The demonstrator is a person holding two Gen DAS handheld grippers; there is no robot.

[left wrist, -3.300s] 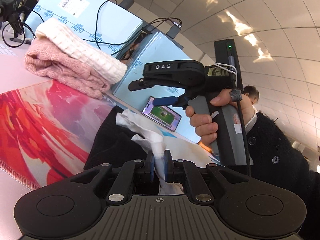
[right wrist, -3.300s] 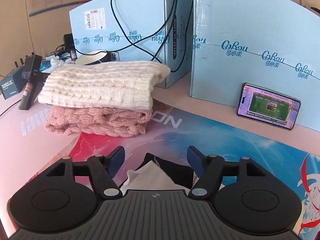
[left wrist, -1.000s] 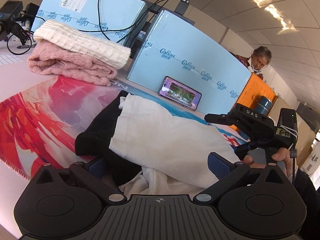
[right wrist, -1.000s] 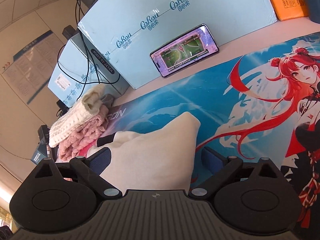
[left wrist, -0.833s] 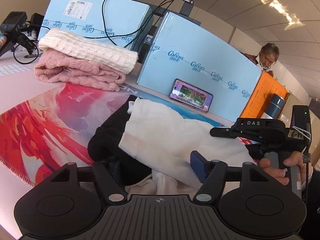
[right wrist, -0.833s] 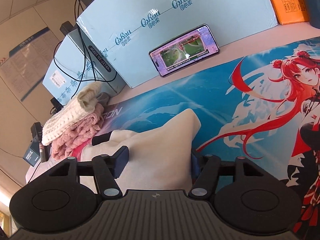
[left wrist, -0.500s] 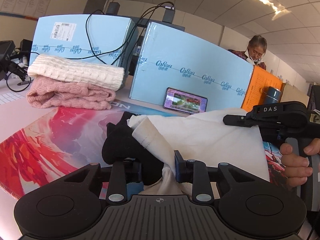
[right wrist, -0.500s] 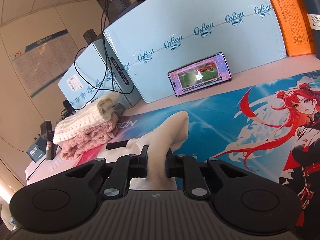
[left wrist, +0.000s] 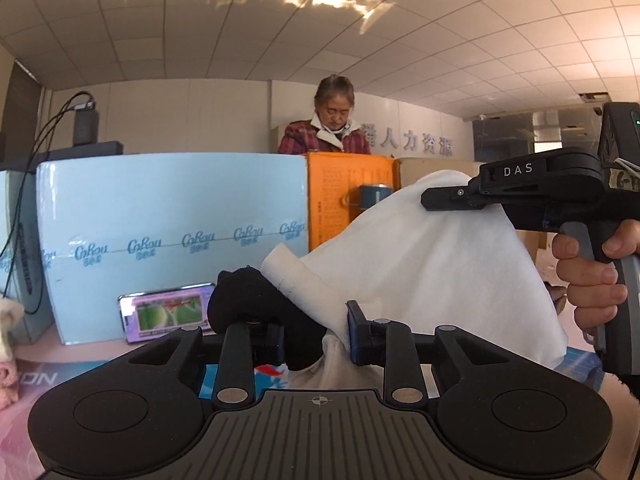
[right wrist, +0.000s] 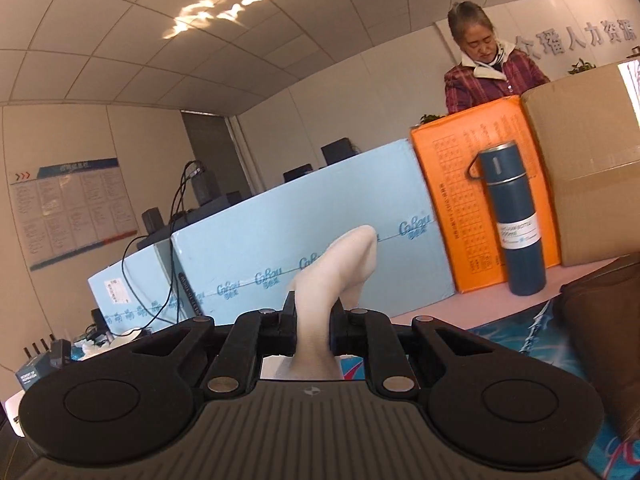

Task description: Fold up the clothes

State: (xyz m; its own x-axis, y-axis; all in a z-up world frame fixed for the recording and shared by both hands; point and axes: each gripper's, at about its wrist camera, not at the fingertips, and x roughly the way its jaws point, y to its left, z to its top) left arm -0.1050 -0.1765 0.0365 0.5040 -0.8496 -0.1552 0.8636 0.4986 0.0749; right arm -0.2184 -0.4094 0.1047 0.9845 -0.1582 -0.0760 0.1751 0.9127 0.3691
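The long light-blue box (left wrist: 172,240), standing across the back of the desk, is taken as the landmark. A second blue box (right wrist: 132,284) with black cables draped over it is seen at its left end. At its right end an orange box (right wrist: 480,200) is stood, and a brown cardboard carton (right wrist: 580,184) beside that. A woman in a red plaid jacket (left wrist: 326,132) is seen behind the orange box, head bowed.

The white garment (left wrist: 420,264) is held up in the air in front of the blue box, clear of the desk, stretched between the two grippers; a black part of the clothing (left wrist: 256,300) is bunched at its lower left. The left gripper (left wrist: 316,336) is closed on the bunched black and white cloth, which is pinched between its blue pads. The right gripper (right wrist: 312,332) is closed on a fold of the same white cloth (right wrist: 332,276), which sticks up between the fingers across the face of the blue box. From the left wrist view, the right gripper (left wrist: 452,200) is seen at the garment's upper right edge, above the top line of the blue box.

A dark blue flask (right wrist: 512,220) is stood against the orange box. A phone (left wrist: 166,314) with a lit screen is leaned on the foot of the blue box.
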